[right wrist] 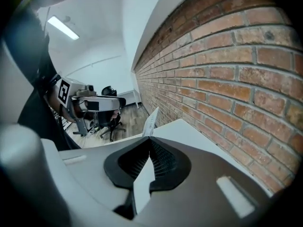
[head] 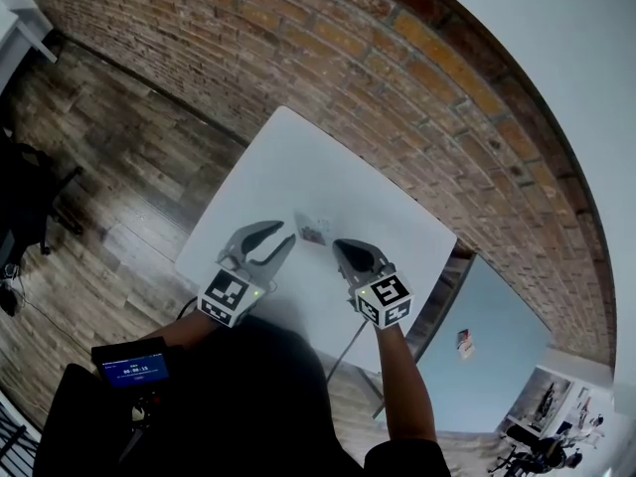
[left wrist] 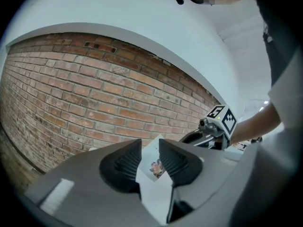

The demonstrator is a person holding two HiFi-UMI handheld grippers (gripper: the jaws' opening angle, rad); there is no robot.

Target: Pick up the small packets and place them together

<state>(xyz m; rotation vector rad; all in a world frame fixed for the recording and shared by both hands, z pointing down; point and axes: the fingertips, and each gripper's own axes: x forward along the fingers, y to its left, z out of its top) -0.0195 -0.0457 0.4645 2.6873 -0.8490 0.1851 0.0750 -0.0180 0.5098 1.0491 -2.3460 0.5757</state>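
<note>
1 packet (right wrist: 151,122) is thin, so the right hand-held gripper (right wrist: 150,138) pinches it flat. Its jaws are tight on it, w/ 1 end poking out past the tips. It is up in the air above the white counter (head: 298,157), prob. so it can be carried. A packet (left wrist: 154,167) also shows between the jaws of the left hand-held gripper (left wrist: 150,144), but those jaws are apart & don't squeeze it. Can't tell if it's the same 1. Maybe a pass from 1 side to the other.
</note>
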